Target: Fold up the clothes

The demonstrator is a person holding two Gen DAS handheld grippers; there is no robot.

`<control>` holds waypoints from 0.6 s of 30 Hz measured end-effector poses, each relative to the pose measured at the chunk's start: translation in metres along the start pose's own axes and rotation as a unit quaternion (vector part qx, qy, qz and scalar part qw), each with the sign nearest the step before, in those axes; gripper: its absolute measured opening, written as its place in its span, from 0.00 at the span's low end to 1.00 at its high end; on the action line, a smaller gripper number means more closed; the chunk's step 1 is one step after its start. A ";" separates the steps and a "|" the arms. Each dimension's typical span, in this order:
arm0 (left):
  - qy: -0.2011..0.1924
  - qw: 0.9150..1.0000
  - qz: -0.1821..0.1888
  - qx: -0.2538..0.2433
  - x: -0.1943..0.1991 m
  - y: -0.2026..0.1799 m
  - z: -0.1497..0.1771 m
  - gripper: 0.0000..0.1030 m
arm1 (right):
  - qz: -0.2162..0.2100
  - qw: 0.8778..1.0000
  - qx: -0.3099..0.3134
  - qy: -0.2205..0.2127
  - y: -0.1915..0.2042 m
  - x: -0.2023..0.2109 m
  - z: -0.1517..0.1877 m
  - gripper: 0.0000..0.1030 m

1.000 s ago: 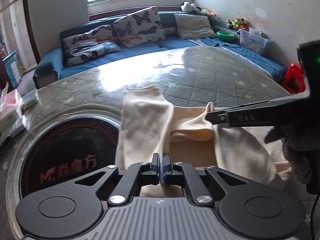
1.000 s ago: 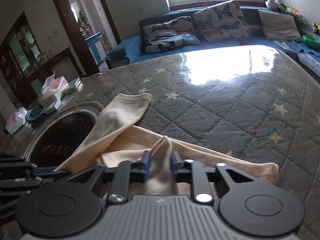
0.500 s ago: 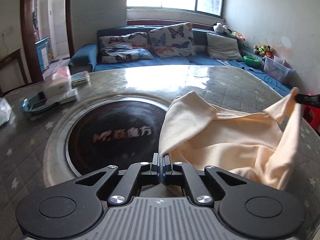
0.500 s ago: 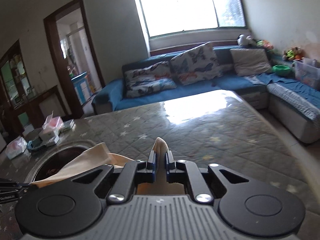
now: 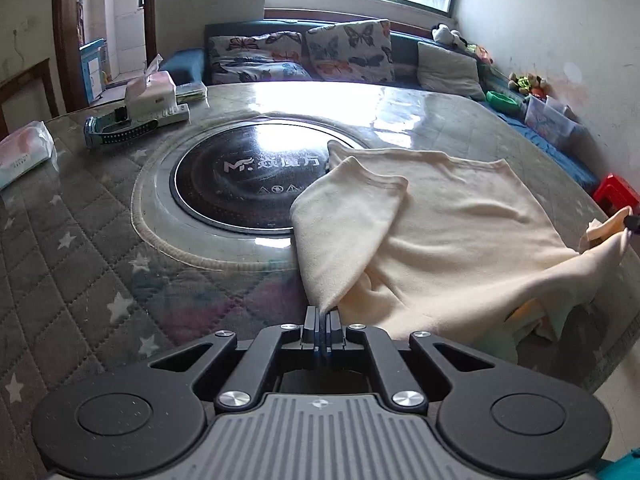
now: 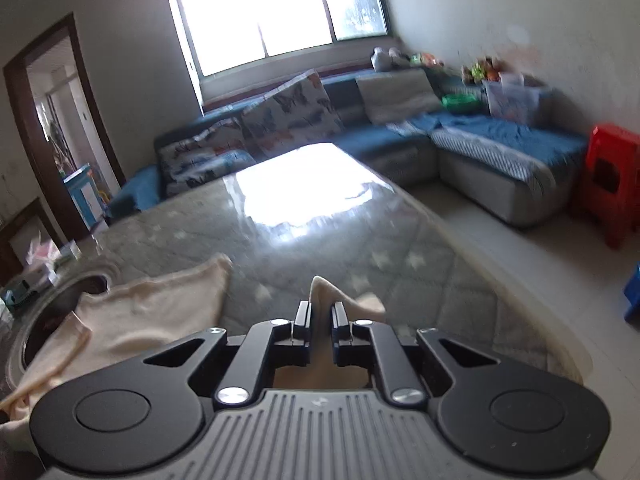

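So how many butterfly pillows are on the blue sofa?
2: one butterfly pillow lies low at the sofa's left end, the other stands propped beside it to the right. More may be hidden.

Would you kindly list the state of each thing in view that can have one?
Cream garment: spread over the table, two near corners pinched, one flap folded over.
Left gripper: shut on a garment corner.
Right gripper: shut on another corner.
Tissue box: open, a tissue sticking out.
Round cooktop: partly covered by the garment.
Quilted table cover: lying flat.
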State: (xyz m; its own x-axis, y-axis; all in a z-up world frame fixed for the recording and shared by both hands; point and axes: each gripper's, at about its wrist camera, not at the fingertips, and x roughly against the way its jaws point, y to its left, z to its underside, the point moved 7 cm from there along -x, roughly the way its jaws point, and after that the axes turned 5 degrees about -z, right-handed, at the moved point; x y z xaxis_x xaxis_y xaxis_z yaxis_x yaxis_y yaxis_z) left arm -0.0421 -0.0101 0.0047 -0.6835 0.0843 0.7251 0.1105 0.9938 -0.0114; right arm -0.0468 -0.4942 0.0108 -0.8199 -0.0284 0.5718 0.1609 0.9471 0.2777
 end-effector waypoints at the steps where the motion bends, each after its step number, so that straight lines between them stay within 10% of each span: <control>1: -0.002 1.000 -0.001 -0.004 0.002 -0.001 -0.001 0.07 | 0.005 1.000 -0.001 0.008 -0.004 -0.002 0.003 0.10; 6: -0.032 0.999 0.017 -0.037 0.021 -0.019 -0.008 0.09 | 0.009 1.000 0.016 0.000 -0.006 0.003 0.005 0.16; 13: -0.028 0.984 0.134 -0.116 0.039 -0.078 0.008 0.13 | -0.006 0.999 0.036 -0.001 0.003 0.009 0.006 0.21; 18: 0.034 0.982 0.141 -0.122 0.015 -0.105 0.024 0.47 | 0.003 0.999 0.032 -0.003 -0.001 0.009 0.008 0.28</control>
State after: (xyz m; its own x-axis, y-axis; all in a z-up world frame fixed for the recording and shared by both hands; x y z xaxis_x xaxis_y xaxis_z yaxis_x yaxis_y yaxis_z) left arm -0.0812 -0.1116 -0.0001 -0.5522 0.3401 0.7612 0.4638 0.8840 -0.0585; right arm -0.0589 -0.4923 0.0094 -0.8222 -0.0204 0.5688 0.1307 0.9659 0.2236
